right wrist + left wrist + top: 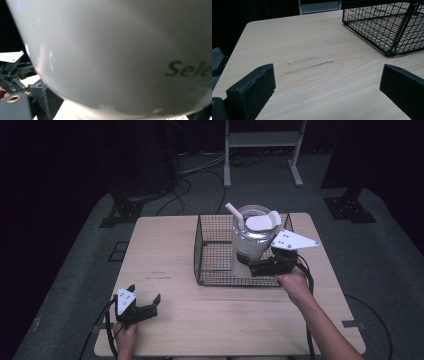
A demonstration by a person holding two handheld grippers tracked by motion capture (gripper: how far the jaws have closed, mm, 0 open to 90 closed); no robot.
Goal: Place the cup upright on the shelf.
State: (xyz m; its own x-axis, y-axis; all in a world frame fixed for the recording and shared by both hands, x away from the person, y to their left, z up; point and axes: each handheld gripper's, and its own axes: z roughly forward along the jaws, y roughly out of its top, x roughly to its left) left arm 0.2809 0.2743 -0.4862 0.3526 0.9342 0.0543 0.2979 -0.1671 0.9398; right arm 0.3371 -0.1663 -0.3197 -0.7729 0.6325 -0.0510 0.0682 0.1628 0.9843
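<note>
While the left gripper (145, 309) just sits near the front left corner of the table (165, 250), jaws spread wide with nothing but bare wood between them, all the action is over on the right. Moving across, the black wire basket (210, 251) stands on the right half of the table, and the white jug (253, 240) with its pale lid and spout is inside it, or maybe lifted just off the basket floor, hard to say. The right gripper (256, 268) looks clamped low on the jug, around its narrow base, and its own view is pretty much a wall of white jug body with some grey lettering. Looks like the carry step: jug either going in or coming out. Next move probably calls for keeping it upright and clearing the basket wall, since it's top-heavy with such a low grip.
</note>
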